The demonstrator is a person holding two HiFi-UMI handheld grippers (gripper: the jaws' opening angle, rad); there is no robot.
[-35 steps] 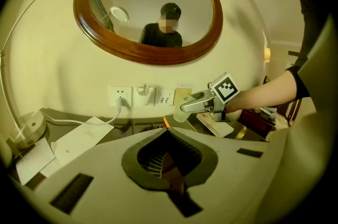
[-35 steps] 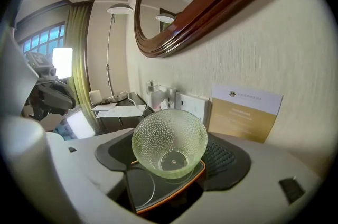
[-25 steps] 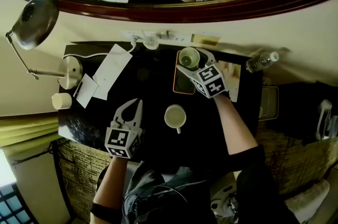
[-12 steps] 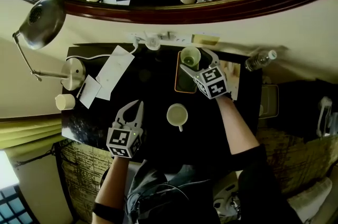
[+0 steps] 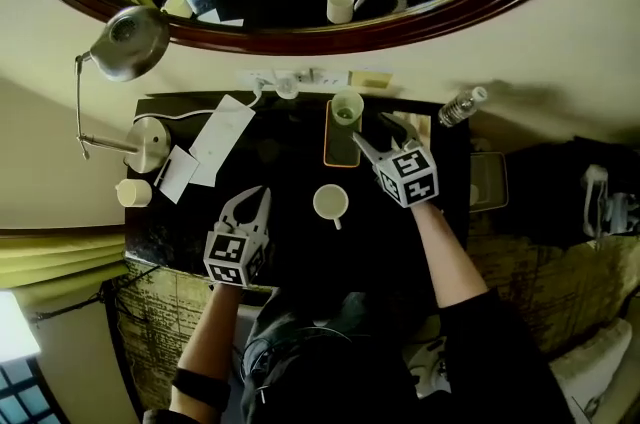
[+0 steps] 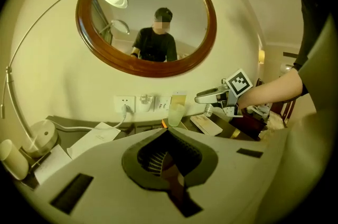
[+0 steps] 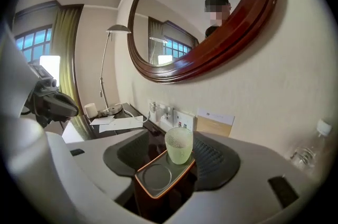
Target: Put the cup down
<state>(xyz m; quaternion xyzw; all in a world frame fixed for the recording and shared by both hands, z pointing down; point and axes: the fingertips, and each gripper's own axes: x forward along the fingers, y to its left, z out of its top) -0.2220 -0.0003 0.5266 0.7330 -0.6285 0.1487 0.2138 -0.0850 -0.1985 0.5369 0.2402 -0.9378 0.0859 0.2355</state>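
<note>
Frosted green cup upright on tray, right hand-held gripper parted, empty, just narrowing, left hand-held gripper closed

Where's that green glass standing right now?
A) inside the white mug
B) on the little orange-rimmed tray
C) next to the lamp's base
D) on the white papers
B: the green glass stands upright at the far end of the orange-rimmed tray.
</note>
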